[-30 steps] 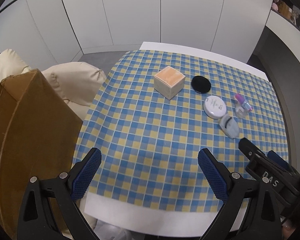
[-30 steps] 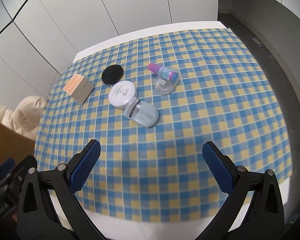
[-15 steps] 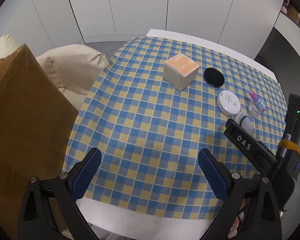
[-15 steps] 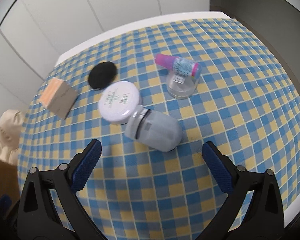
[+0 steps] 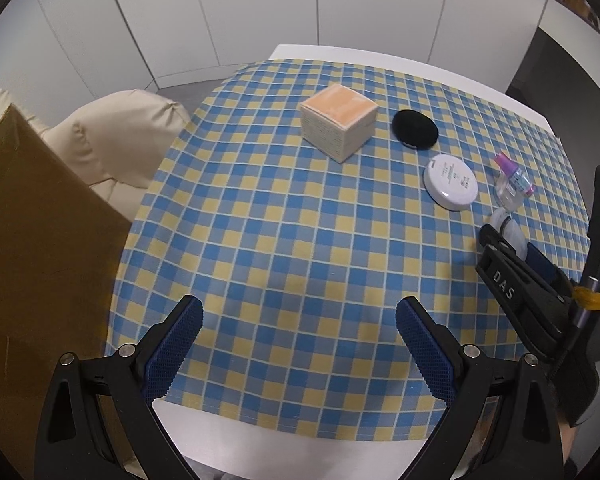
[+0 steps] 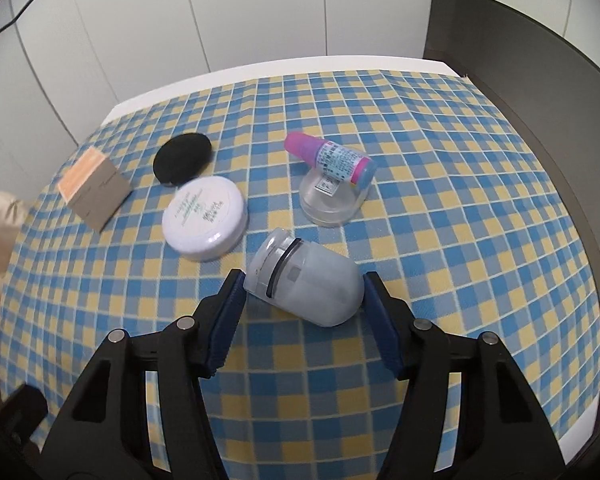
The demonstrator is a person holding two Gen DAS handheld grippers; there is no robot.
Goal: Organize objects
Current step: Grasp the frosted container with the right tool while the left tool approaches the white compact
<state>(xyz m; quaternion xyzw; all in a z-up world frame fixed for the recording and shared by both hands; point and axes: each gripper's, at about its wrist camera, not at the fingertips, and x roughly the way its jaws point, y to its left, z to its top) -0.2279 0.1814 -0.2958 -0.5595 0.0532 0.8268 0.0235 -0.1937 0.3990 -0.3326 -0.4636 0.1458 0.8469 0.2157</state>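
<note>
- My right tool (image 6: 304, 292) has its two blue pads on either side of the frosted grey container (image 6: 304, 280), which lies on its side on the checked cloth (image 6: 440, 208). The pads look to be touching its ends, but I cannot tell whether they are truly pinching it.
- Just beyond it sits the round white jar (image 6: 205, 223), close to its capped end.
- To the right of the jar, a small pink-capped bottle (image 6: 332, 158) lies across a clear round lid (image 6: 330, 200).
- Farther back are a black disc (image 6: 182, 158) and a tan box with an orange top (image 6: 94, 188).
- My left tool (image 5: 298, 344) hangs spread wide over the near edge of the surface (image 5: 300, 452), holding nothing.
- From the left view, the box (image 5: 339, 120) stands mid-cloth, well apart from that tool.
- A brown cardboard panel (image 5: 40, 260) and a cream cushion (image 5: 116, 136) sit off to the left.
</note>
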